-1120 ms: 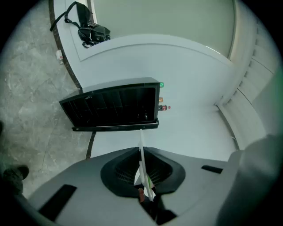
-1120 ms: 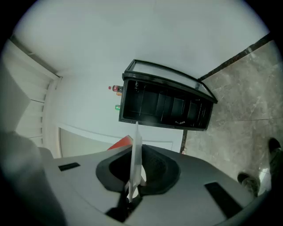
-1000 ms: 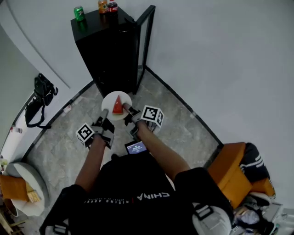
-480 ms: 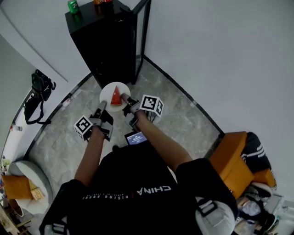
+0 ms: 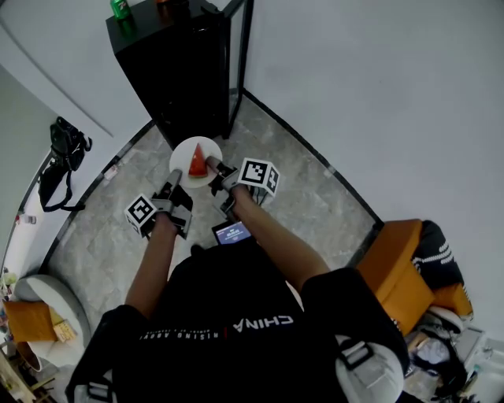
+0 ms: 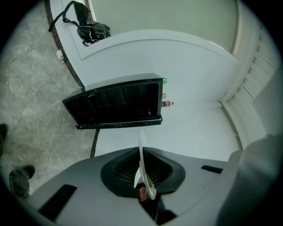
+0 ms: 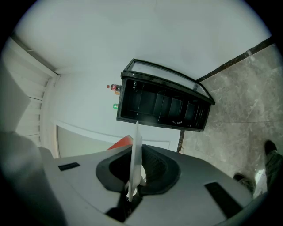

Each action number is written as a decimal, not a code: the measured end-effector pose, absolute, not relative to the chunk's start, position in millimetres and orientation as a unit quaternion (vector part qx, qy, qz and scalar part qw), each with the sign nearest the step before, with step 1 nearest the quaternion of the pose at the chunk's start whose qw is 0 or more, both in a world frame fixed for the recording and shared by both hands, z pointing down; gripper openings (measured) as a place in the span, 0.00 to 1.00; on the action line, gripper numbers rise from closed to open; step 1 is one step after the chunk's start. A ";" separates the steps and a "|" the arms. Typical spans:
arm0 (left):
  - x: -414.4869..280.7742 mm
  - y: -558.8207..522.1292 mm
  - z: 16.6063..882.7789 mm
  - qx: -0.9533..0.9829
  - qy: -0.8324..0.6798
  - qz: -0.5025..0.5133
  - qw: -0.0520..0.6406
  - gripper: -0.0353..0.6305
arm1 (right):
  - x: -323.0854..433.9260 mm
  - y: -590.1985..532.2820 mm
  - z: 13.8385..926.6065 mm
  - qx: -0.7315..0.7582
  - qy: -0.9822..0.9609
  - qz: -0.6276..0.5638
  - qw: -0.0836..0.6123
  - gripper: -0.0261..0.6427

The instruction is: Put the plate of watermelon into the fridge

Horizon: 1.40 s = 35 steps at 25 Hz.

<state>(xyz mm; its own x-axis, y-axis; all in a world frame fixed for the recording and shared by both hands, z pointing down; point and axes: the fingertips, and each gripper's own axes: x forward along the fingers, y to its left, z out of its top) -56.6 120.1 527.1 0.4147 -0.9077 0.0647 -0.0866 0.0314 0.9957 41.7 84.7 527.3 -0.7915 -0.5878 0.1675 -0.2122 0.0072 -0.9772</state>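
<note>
Fridge [image 5: 177,71]: black upright cabinet set in a corner of white walls on a grey marbled floor. Both gripper views look into its dark interior and show the shelves.
Fridge door [image 5: 239,55]: glass-fronted, swung wide open at the fridge's right side as the head view shows it.
Plate [image 5: 183,156]: white and round, held in the air just in front of the fridge's open mouth and not yet inside it. Each gripper view shows it edge-on.
Watermelon [image 5: 197,160]: one red wedge standing on the plate, its tip pointing toward the fridge.
Left gripper [image 5: 175,187]: on the plate's rim at the side away from the fridge. The jaws are nearly together, with the thin rim pinched between the pads.
Right gripper [image 5: 214,167]: also on the side away from the fridge, just beside the left one. Its jaws are clamped on the plate's rim, with the wedge's red showing past the plate.
Green can [image 5: 120,8]: on top of the fridge, with other cans beside it, partly cut off by the frame edge.
Black bag [image 5: 61,153]: against the wall, left of the fridge, well apart from it.
Orange seat [image 5: 398,283]: far from the fridge, off to its right and behind the person.
</note>
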 end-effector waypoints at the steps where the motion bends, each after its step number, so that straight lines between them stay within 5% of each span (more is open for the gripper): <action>1: -56.5 120.7 527.7 0.602 -0.414 -0.348 0.587 0.10 | 41.9 85.3 527.5 -0.288 0.695 -0.643 0.145 0.09; 35: 13.2 111.1 551.6 0.595 -0.446 -0.335 0.578 0.10 | 108.2 68.9 551.9 -0.250 0.694 -0.665 0.113 0.09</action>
